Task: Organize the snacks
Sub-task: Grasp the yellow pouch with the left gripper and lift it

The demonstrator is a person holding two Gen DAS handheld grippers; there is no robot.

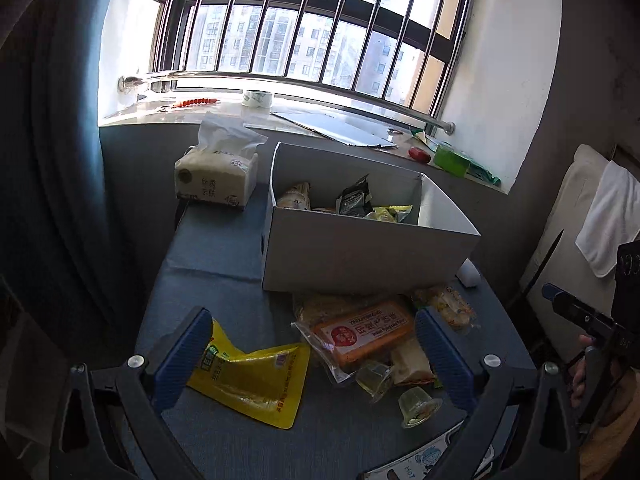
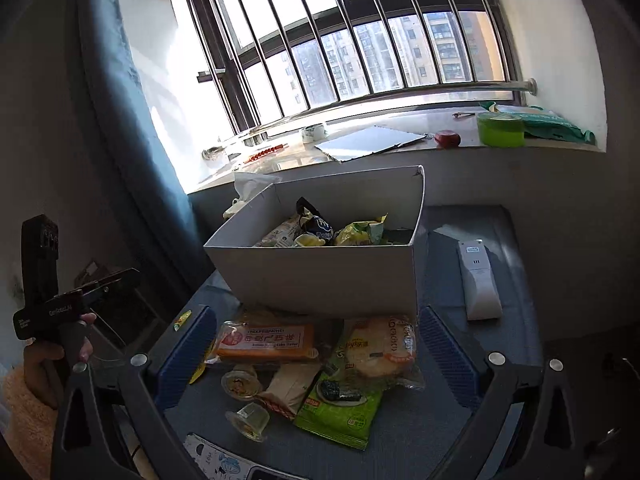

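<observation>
Surface (image 1: 224, 432): blue-grey cloth is covering it, matte and woven; it is carrying everything below.
Box (image 1: 360, 256): white card, straight-walled, open-topped, sitting at the far middle; several crinkled packets are already lying inside.
Loose snack pile: lying just near of the box wall, between box and both tongs.
Yellow pouch (image 1: 256, 376): glossy foil, flat, creased; sitting at the near left, its long axis running left-far to right-near, its left end touching the left tongs' left finger.
Orange cake bar (image 2: 266, 342): rigid slab in clear wrap, long axis lying left-right, centred ahead of the right tongs.
Green packet (image 2: 340, 412): soft film, under a round bun packet (image 2: 380, 348).
Jelly cups (image 2: 248, 420): small, clear, rounded, tipped over.
Left tongs (image 1: 316, 356): gaping wide, holding nothing.
Right tongs (image 2: 316, 350): gaping wide, holding nothing.
Nearer arm, judged: left for the pouch, right for the bar.
</observation>
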